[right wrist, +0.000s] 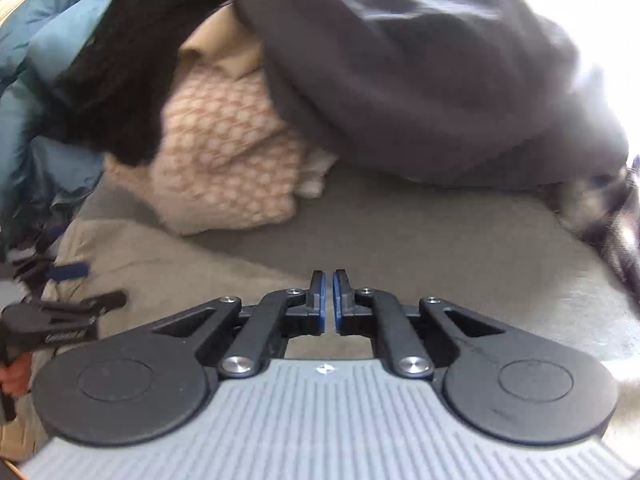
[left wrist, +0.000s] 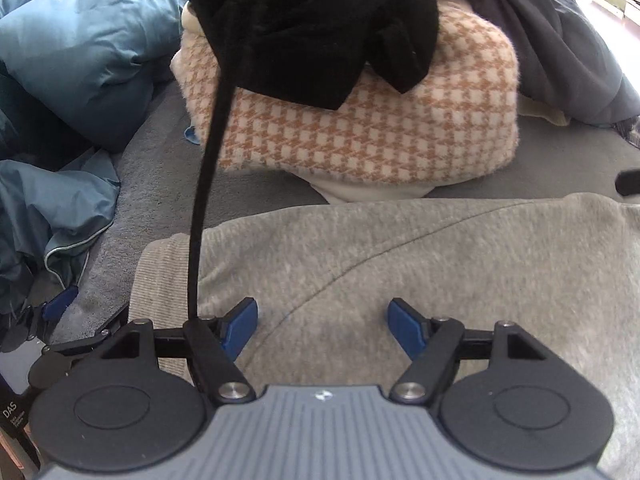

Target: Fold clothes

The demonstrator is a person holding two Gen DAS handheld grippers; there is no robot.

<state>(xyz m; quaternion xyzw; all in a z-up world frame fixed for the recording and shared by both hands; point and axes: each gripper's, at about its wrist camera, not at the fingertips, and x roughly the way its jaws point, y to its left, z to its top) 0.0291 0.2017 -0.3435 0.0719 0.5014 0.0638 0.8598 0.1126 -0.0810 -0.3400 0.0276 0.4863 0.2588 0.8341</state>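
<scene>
A light grey sweatshirt [left wrist: 400, 272] lies flat on the grey bed cover [left wrist: 160, 184]. My left gripper [left wrist: 324, 328] hovers over it, open, with its blue pads wide apart and nothing between them. A thin black strap [left wrist: 208, 184] runs down from a black garment [left wrist: 312, 28] to the linkage of its left finger. In the blurred right wrist view, my right gripper [right wrist: 329, 296] is shut and holds nothing, over bare bed cover [right wrist: 420, 240]. The sweatshirt [right wrist: 140, 264] and the hand-held left gripper [right wrist: 80, 304] show at its left.
Behind the sweatshirt sits an orange-and-white houndstooth garment [left wrist: 360, 132] with the black garment on top. A blue duvet [left wrist: 72, 52] fills the left and a dark navy garment [left wrist: 560, 40] the back right. Another blue-padded black mechanism [left wrist: 60, 304] lies at the left edge.
</scene>
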